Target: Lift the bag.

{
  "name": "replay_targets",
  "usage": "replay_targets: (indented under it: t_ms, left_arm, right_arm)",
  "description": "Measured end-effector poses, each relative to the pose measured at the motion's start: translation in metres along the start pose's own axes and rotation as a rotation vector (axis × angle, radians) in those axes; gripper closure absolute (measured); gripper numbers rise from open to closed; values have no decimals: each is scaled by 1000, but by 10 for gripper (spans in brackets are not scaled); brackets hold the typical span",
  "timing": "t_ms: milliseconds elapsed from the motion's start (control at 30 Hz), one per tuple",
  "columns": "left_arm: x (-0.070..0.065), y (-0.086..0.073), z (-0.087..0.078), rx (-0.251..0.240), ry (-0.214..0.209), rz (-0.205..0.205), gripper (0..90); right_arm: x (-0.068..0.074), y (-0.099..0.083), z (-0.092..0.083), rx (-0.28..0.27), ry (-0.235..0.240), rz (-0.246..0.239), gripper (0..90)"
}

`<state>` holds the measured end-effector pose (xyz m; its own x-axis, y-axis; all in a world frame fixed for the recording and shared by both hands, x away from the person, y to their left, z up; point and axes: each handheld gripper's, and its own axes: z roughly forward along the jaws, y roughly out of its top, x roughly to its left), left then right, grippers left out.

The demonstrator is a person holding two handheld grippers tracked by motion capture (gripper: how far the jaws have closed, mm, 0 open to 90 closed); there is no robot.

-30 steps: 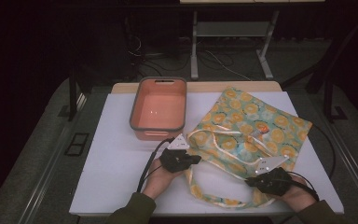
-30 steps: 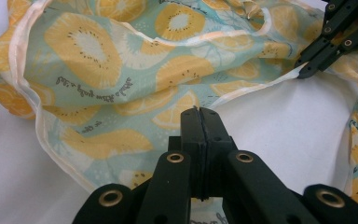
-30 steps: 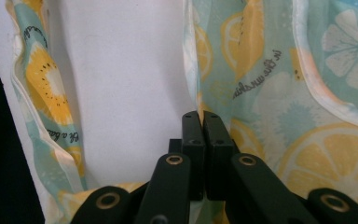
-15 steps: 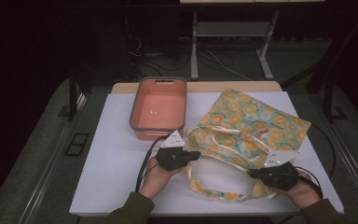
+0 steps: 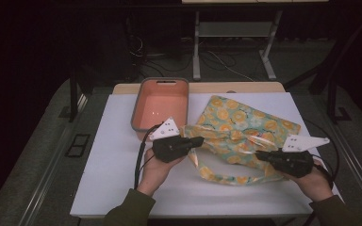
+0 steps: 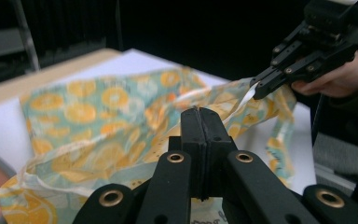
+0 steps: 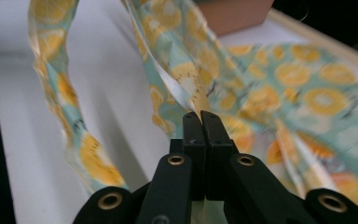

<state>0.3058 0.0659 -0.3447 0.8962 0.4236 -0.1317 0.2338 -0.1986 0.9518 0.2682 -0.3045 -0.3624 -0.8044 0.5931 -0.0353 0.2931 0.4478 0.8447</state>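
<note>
A cloth tote bag point(image 5: 250, 120) printed with orange slices on teal lies on the white tabletop point(image 5: 113, 155), right of centre. My left gripper point(image 5: 200, 140) is shut on the left rim of the bag's mouth. My right gripper point(image 5: 258, 154) is shut on the right rim. Both rims are held up off the table, and a carrying strap point(image 5: 226, 179) droops toward the front edge. In the left gripper view the closed jaws point(image 6: 200, 112) pinch the cloth point(image 6: 98, 107), with the right gripper point(image 6: 256, 91) farther off. The right gripper view has its jaws point(image 7: 200, 114) closed on a fold of the bag point(image 7: 307, 84).
An empty salmon-coloured bin point(image 5: 160, 82) with a grey rim stands at the back, just left of the bag, and its corner point(image 7: 233, 14) appears in the right gripper view. Bare tabletop lies to the left and front. Dark floor, cables and a metal stand lie beyond the table.
Both grippers have risen, lifting the bag's mouth off the table. The near edge of the bag has pulled up and its strap now hangs in a loop.
</note>
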Motion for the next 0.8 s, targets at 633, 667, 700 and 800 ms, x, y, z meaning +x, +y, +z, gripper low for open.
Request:
replay_targets:
  t_ms: [633, 667, 700, 800]
  left_arm:
    - [57, 21, 55, 56, 169, -17, 898]
    - [59, 23, 59, 57, 174, -16, 898]
    - [62, 27, 61, 57, 181, -15, 898]
    - [69, 38, 67, 40, 199, -11, 898]
  right_arm:
    - [-60, 28, 18, -42, -150, 62, 895]
    - [-64, 28, 21, -41, -160, 73, 895]
    - [-68, 28, 22, -42, -169, 87, 895]
    - [-79, 31, 26, -49, -181, 108, 895]
